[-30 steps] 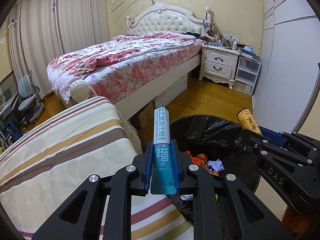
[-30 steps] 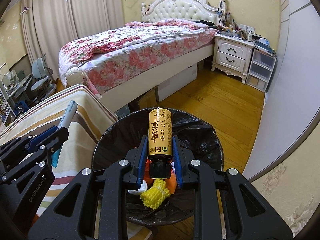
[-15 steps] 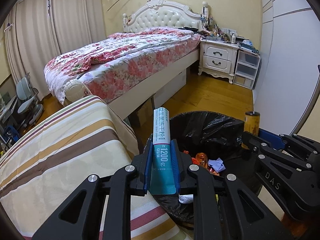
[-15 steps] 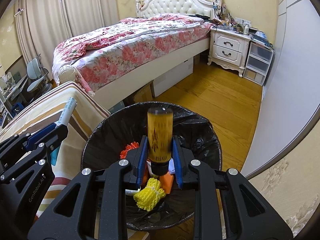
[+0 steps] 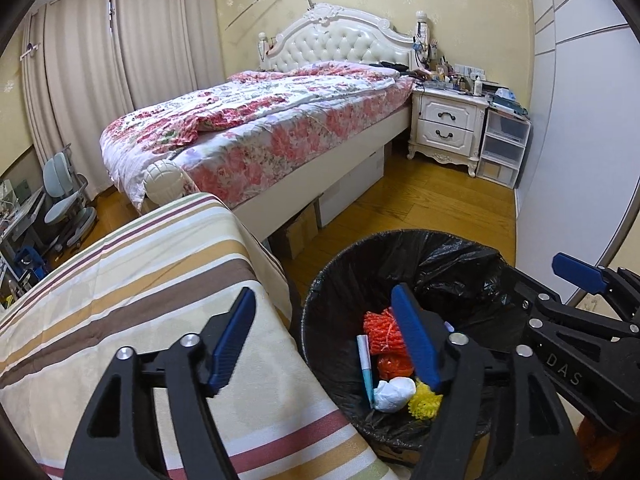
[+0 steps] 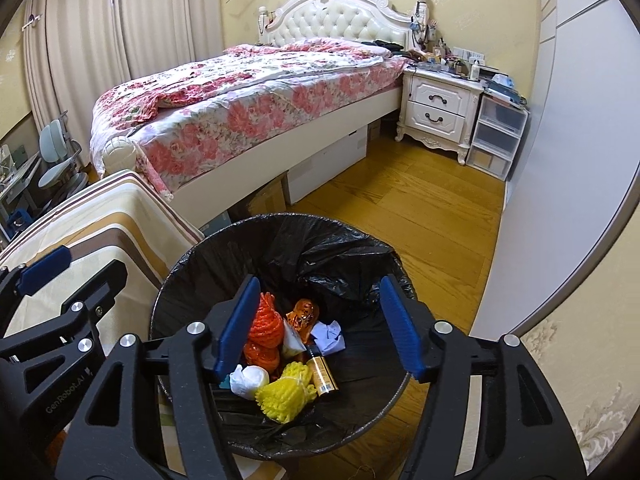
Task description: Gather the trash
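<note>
Bedroom bin (image 6: 192,268) with gold bottle (image 6: 323,374) below right gripper (image 6: 318,330).

Both wrist views above bin (image 5: 332,280)

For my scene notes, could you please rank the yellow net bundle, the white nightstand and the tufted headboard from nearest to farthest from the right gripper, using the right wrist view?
1. Yellow net bundle: in the trash bin, just below the open right gripper.
2. White nightstand: across the floor, right of the bed.
3. Tufted headboard: against the far wall.
</note>
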